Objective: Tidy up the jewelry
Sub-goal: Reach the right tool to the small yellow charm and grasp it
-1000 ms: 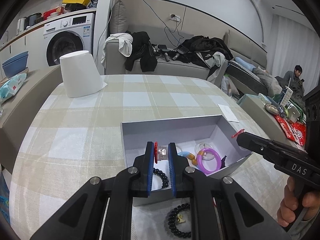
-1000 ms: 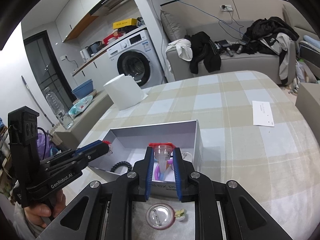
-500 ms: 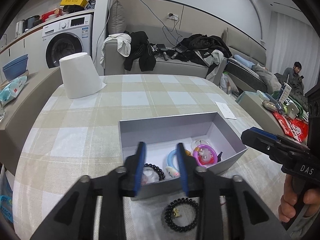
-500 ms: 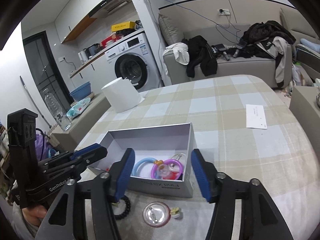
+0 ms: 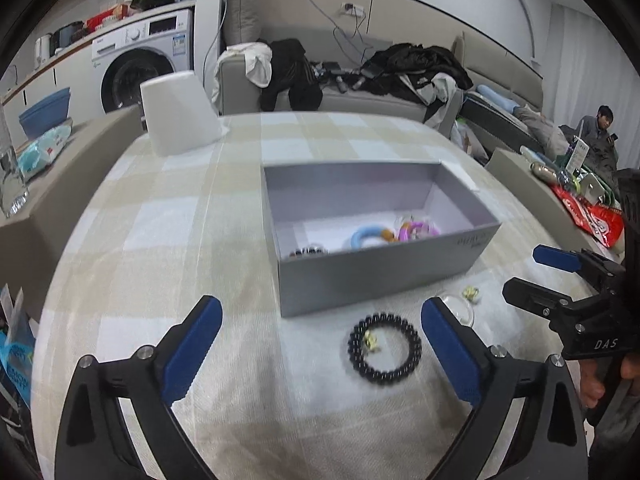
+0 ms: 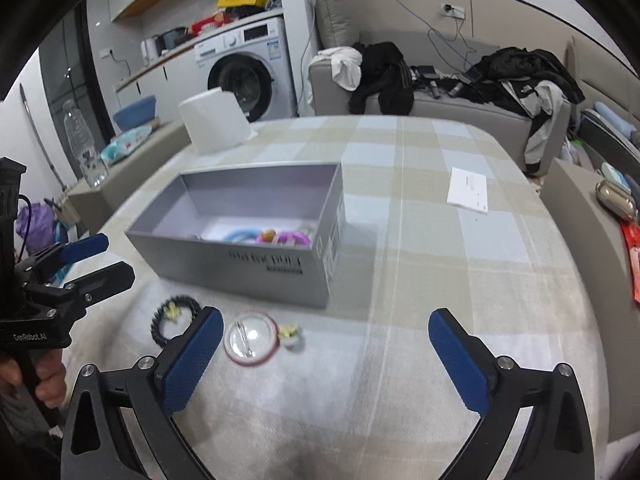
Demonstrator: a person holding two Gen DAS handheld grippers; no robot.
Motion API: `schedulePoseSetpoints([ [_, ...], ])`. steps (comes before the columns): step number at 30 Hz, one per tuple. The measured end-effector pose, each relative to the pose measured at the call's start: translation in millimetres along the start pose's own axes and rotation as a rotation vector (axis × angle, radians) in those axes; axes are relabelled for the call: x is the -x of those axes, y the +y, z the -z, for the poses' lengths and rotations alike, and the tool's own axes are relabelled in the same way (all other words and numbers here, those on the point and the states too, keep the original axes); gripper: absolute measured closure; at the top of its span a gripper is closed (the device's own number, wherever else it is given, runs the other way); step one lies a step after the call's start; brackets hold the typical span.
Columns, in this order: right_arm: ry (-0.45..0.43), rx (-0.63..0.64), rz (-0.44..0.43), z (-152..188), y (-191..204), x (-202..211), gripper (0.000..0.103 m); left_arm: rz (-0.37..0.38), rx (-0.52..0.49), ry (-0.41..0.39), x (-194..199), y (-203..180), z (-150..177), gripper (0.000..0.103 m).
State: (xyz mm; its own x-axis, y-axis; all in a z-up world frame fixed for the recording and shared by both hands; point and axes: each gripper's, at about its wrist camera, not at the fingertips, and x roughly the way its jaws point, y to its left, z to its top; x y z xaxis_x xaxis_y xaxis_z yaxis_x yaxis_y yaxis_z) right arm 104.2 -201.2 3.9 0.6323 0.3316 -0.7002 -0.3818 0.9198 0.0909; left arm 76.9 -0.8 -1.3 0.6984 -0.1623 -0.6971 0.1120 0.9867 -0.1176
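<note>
A grey open box (image 5: 384,280) (image 6: 260,268) stands on the checked tablecloth and holds a blue ring (image 5: 366,236), a purple ring (image 5: 418,230) and a black bead bracelet (image 5: 308,251). In front of it lie a black bead bracelet (image 5: 385,347) (image 6: 176,316) with a small yellow piece inside, a round clear badge (image 6: 251,339) and a small yellow-green charm (image 6: 290,334) (image 5: 471,293). My left gripper (image 5: 322,346) (image 6: 96,258) is open and empty, near the bracelet. My right gripper (image 6: 326,360) (image 5: 536,276) is open and empty, near the badge.
A white upturned bucket (image 5: 178,114) stands at the table's far left. A white paper (image 6: 468,190) lies at the far right of the table. A sofa with clothes (image 5: 340,80) and a washing machine (image 5: 140,64) are behind. A side table with clutter (image 5: 576,196) is at the right.
Both grippers opened, dropped their small pieces into the box and drew back toward me. They now sit low over the cloth in front of the box, jaws wide.
</note>
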Motion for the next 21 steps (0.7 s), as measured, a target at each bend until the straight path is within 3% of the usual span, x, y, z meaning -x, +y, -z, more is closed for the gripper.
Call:
schedulePoseSetpoints([
  [11,0.091,0.002,0.103,11,-13,-17,0.000,-0.008,-0.021,0.071,-12,-6,13,0.006],
  [21,0.133,0.056,0.132,13,-6,-27,0.001,-0.020,-0.010,0.084,-13,-4,17,0.006],
])
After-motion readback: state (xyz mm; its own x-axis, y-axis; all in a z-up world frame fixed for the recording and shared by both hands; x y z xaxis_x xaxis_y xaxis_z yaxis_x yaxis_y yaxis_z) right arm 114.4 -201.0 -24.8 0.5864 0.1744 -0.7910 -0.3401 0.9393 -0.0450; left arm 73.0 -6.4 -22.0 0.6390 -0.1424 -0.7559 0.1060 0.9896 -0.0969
